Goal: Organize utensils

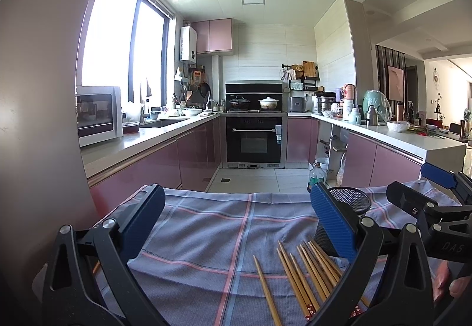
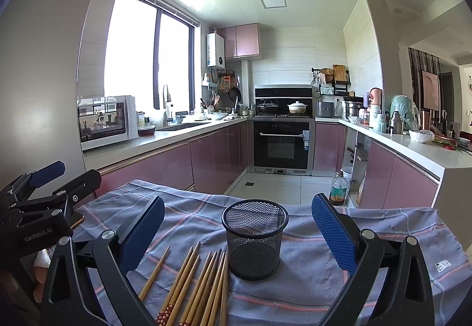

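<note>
Several bamboo chopsticks point(image 2: 194, 287) lie loose on a grey-blue checked cloth point(image 2: 309, 276), just left of an upright black mesh cup point(image 2: 255, 237), which looks empty. My right gripper point(image 2: 237, 227) is open and empty, its blue pads either side of the cup and above the cloth. My left gripper point(image 1: 237, 222) is open and empty too, over the cloth left of the chopsticks point(image 1: 303, 276); its right pad partly hides the cup point(image 1: 351, 208). The right gripper also shows at the right edge of the left wrist view point(image 1: 419, 193).
The cloth covers a small table whose far edge drops to the tiled kitchen floor point(image 2: 274, 187). A bottle point(image 2: 339, 189) stands on the floor by the right counter. Pink cabinets point(image 2: 218, 155), an oven point(image 2: 281, 146) and a microwave point(image 2: 104, 121) lie beyond.
</note>
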